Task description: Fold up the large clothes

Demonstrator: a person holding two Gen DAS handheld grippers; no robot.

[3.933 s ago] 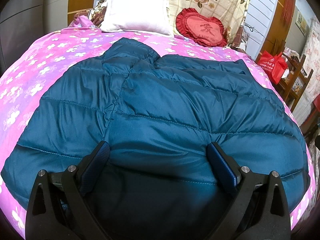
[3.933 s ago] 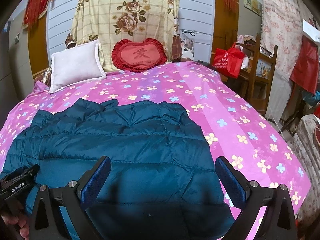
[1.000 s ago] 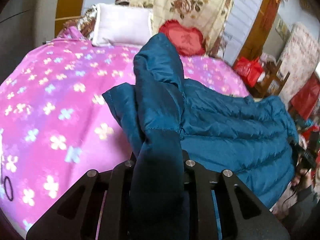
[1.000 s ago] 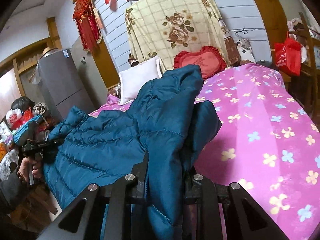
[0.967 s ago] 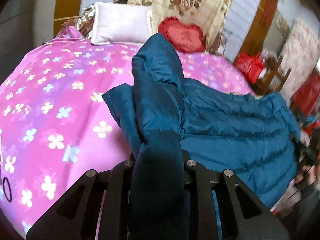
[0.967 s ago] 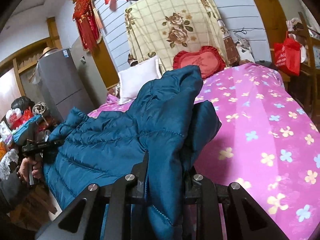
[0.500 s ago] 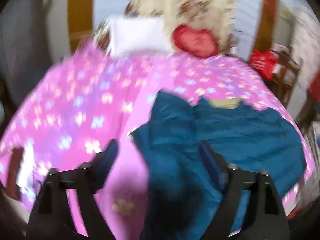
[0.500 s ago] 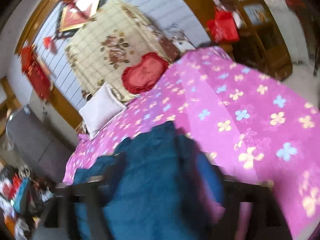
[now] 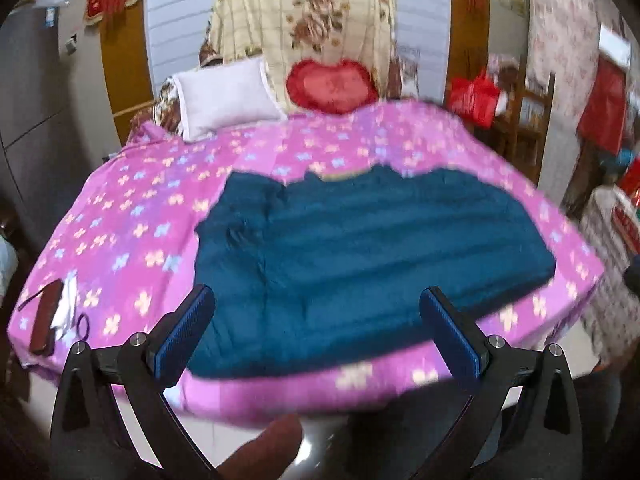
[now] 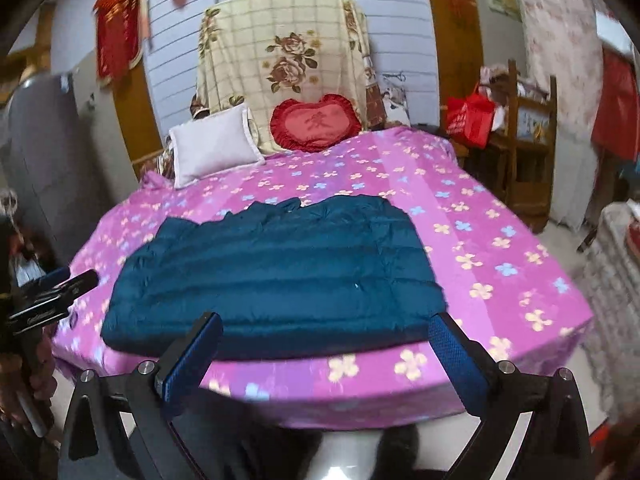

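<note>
Jacket [image 10: 276, 276]: folded, flat on pink bedspread [image 10: 480, 256].
Left gripper [image 9: 320, 332]: wide, empty.
Right gripper [image 10: 326, 354]: wide, empty.

A Chinese character marks the red heart cushion [image 10: 315, 121] (otherwise nothing legible).

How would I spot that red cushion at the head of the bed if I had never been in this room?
Start at the big bed with the pink flowered sheet. At its far end a cream floral quilt hangs behind two cushions. The red heart-shaped cushion with a frilled edge sits to the right of the plain white square pillow; its colour and shape set it apart.
</note>
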